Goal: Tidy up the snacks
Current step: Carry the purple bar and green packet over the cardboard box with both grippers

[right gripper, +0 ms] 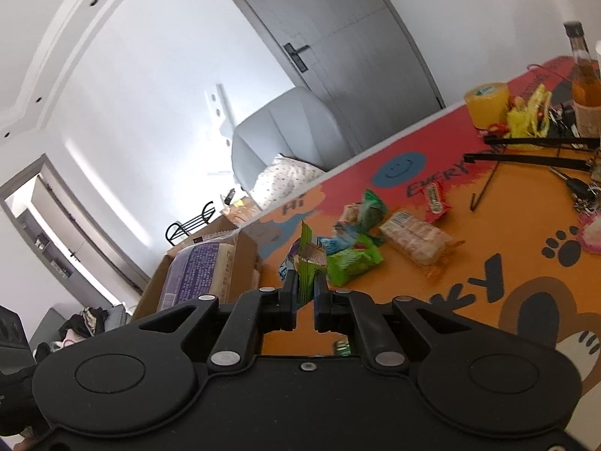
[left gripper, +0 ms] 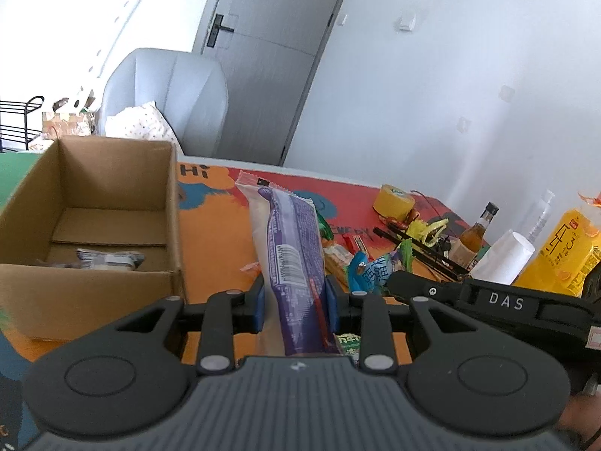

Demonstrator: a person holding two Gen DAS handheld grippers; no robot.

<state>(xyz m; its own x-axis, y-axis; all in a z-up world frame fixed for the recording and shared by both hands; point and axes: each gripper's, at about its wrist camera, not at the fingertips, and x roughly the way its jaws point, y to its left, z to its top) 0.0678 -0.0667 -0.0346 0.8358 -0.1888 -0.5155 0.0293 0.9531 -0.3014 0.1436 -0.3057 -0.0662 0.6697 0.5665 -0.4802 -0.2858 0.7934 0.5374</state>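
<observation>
My left gripper [left gripper: 295, 306] is shut on a long purple and white snack packet [left gripper: 291, 240], held lifted over the table just right of an open cardboard box [left gripper: 101, 173]. A silver wrapper [left gripper: 107, 259] lies on the box floor. My right gripper [right gripper: 305, 295] is shut on the edge of a green snack packet [right gripper: 306, 259] that stands up between its pads. In the right wrist view the purple packet [right gripper: 199, 270] shows at the left, in front of the cardboard box [right gripper: 246, 248]. More snacks lie on the table: a green packet [right gripper: 353, 263], a clear cracker packet [right gripper: 415, 238], a small red one [right gripper: 435, 199].
The table wears an orange and red cartoon mat [right gripper: 488, 233]. At its far right stand a yellow tape roll [left gripper: 394, 201], a brown glass bottle [left gripper: 475, 233], a white cup [left gripper: 503, 259], a yellow drink carton [left gripper: 567, 251] and black sticks [right gripper: 526, 150]. A grey chair [left gripper: 169, 94] stands behind.
</observation>
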